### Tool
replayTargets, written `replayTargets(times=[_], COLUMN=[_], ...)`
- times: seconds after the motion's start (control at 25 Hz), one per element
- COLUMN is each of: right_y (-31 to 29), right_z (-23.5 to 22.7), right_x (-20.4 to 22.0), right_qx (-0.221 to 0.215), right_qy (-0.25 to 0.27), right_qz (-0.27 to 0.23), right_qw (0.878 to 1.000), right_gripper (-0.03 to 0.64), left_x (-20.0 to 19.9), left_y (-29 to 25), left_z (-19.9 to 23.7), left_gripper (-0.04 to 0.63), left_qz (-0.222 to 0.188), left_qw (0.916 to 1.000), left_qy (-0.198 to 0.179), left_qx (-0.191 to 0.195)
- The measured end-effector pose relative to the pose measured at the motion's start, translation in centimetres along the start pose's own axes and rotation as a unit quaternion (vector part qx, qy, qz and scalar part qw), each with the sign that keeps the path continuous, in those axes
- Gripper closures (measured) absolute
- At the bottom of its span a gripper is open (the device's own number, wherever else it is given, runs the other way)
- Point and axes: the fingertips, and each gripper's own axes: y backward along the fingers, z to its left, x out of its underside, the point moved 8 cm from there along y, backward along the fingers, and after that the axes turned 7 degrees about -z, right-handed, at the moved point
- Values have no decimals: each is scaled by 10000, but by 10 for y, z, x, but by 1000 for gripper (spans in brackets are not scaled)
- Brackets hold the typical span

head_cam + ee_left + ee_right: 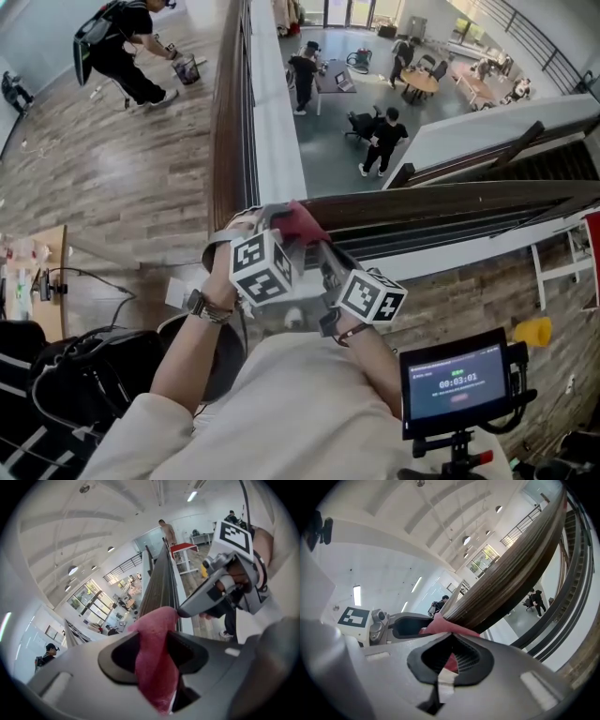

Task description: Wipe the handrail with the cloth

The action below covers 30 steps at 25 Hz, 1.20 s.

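Observation:
A pink cloth (300, 222) lies bunched at the corner of the dark wooden handrail (441, 197). Both grippers meet on it. My left gripper (278, 223) reaches in from below left, and its own view shows the cloth (157, 639) squeezed between the jaws of the left gripper (157, 651), with the handrail (161, 585) running away ahead. My right gripper (319, 246) comes in from the right, and its tip (183, 611) touches the cloth's top. In the right gripper view the right gripper (450, 656) is shut on a corner of the cloth (443, 626), which is pressed against the handrail (520, 569).
Beyond the rail is a drop to a lower floor with several people (380, 141) and tables. A person (127, 52) bends over on the wooden floor at upper left. A small monitor (457, 380) sits near my chest. A desk (33, 272) with cables stands at left.

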Motion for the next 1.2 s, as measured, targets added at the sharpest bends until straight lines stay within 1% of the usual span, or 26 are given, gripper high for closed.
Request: replayTargets(times=[0.08,0.16,0.2,0.24,0.48,0.56,0.68,0.76,0.88,1.0,1.2], right_y=[5,4,3,1,-4,-6,-9,-5,9,23,49], right_z=[-3,-2,-1,-1,8,14,21,20,10,-1,-17], right_x=[-1,0,1,1,-2,-5,-6,-8,-13,-19,-45], right_qx=[11,18,10,-7,-155,-213,-311,-362,-385,-381,-399], right_qy=[-22,-28,-24,-17,123,331,792,893,899,1006,1347], right_qz=[-9,-7,-7,-5,31,28,36,39,64,65,-29], right_qw=[10000,10000,10000,10000,9998,9992,9964,9953,9952,9942,9901], right_gripper=[617,617,617,617,617,617,617,617,617,617,617], left_x=[-1,2,3,5,14,18,27,28,21,12,-15], left_y=[3,7,8,8,10,13,14,13,9,5,4], left_z=[-2,-3,-2,-1,5,8,9,5,-7,-16,-31], left_gripper=[427,492,514,520,532,534,537,537,538,538,538], left_qz=[-64,-165,-194,-204,-167,-152,-172,-208,-259,-307,-462], left_qw=[9999,9996,9993,9992,9981,9976,9963,9949,9923,9900,9845], left_qy=[85,229,277,304,469,508,622,770,1015,1101,1265], left_qx=[-40,-96,-135,-178,-370,-438,-565,-609,-662,-823,-1127])
